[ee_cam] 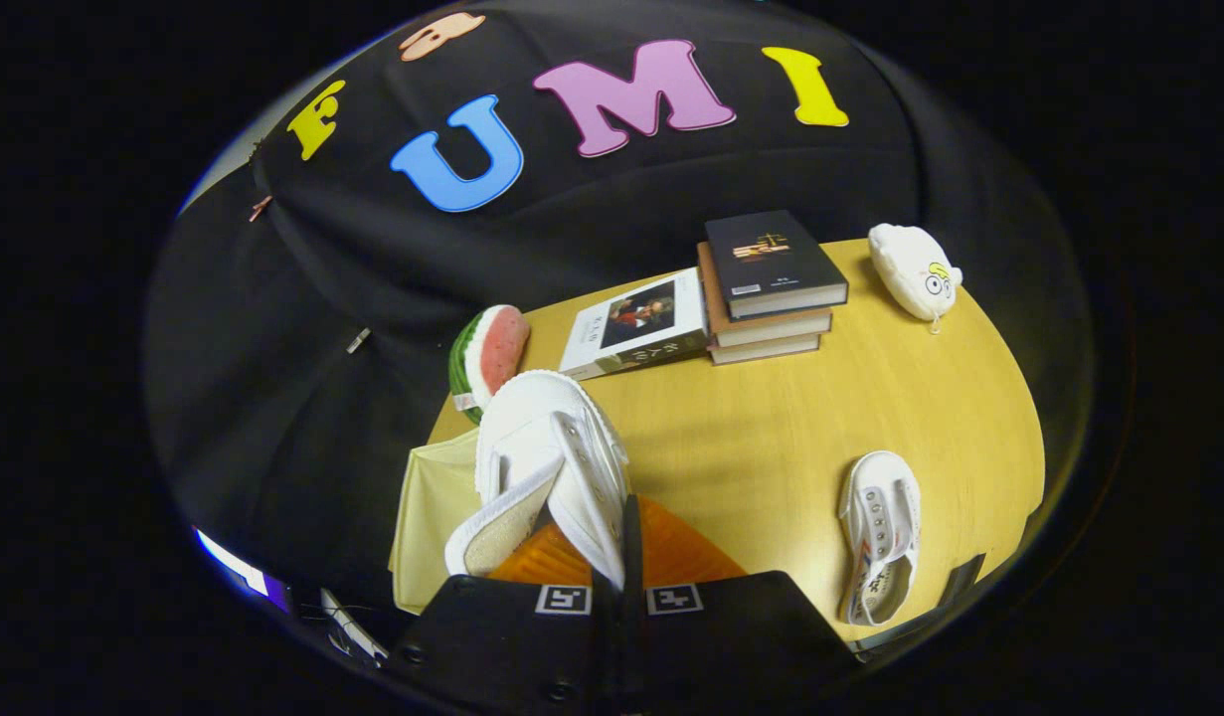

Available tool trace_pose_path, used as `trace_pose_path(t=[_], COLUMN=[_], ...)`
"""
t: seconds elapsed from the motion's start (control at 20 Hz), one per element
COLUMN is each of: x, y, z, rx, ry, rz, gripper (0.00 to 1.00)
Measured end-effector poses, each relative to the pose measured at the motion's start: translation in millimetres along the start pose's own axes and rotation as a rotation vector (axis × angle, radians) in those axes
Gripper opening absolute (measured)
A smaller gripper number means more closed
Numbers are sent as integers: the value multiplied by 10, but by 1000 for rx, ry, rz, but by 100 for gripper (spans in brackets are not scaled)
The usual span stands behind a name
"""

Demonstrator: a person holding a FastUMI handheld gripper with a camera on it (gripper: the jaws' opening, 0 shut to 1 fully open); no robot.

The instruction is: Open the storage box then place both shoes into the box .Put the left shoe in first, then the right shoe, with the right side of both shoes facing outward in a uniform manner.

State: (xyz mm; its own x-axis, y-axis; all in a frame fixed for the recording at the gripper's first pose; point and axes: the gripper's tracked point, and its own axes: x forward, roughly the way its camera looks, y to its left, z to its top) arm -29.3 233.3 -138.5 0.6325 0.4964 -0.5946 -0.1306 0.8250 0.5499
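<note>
Claw (619, 587): you pinch the held shoe (557, 467), toe pointing ahead.
Box (671, 552): orange, directly beneath it.

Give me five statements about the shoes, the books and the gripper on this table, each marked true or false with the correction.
1. The gripper is shut on a white shoe. True.
2. The held shoe hangs above the orange storage box. True.
3. Both shoes are already inside the box. False: the second shoe lies on the table, beside the box.
4. The dark book tops a stack of three. True.
5. The watermelon slice toy sits on the book stack. False: it stands at the table edge, beyond the held shoe.
</note>
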Motion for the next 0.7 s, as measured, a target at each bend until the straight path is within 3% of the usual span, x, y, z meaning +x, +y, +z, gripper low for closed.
trace_pose_path(t=[0.15,0.35,0.7], x=[82,358,896], y=[567,1107,1453], z=[-49,-353,-941], rx=[-29,-53,48], ry=[40,129,274], rz=[48,51,-47], gripper=[5,6,6])
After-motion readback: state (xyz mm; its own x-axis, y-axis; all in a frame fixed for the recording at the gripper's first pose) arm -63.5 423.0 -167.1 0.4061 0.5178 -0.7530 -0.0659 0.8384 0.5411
